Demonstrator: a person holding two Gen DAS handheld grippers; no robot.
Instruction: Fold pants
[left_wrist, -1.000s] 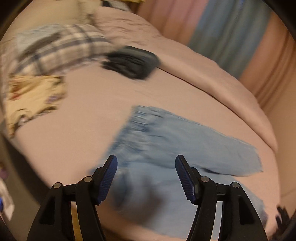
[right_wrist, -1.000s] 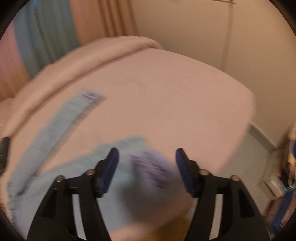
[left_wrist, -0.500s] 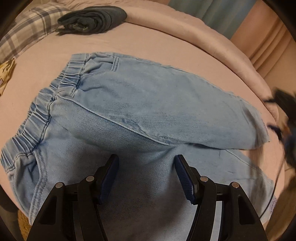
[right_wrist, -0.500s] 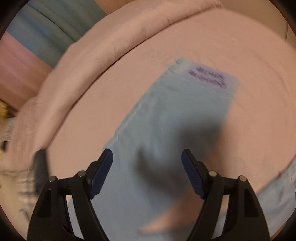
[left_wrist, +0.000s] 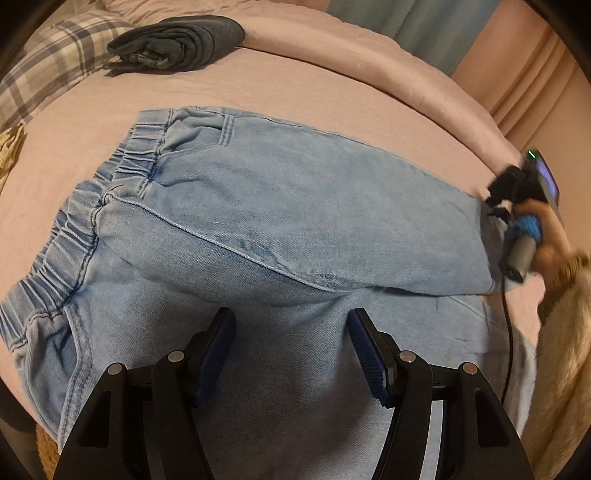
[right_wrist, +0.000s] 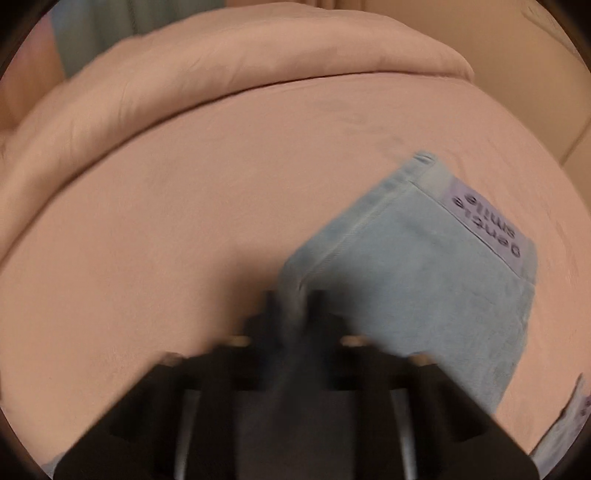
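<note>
Light blue denim pants (left_wrist: 295, 221) lie spread on the pink bed sheet (left_wrist: 92, 122), with the elastic waistband (left_wrist: 85, 199) at the left and the legs running right. My left gripper (left_wrist: 291, 347) hovers open just above the near leg below the crotch seam, with nothing pinched. At the far leg's end, a hand holds my right gripper (left_wrist: 496, 206). In the right wrist view the blurred right gripper (right_wrist: 293, 306) is shut on the edge of the leg end (right_wrist: 406, 277), which carries a lilac label (right_wrist: 484, 221).
A folded dark pair of jeans (left_wrist: 177, 40) lies at the back, beside a plaid cloth (left_wrist: 55, 55). A rolled pink duvet (left_wrist: 369, 55) runs along the far side of the bed. A yellow cloth (left_wrist: 11, 147) lies at the left edge. Curtains (left_wrist: 535, 74) hang behind.
My left gripper dropped close over the pants, then held still. My right gripper swept along the leg to its end, and its jaws went from wide open to shut on the leg's edge.
</note>
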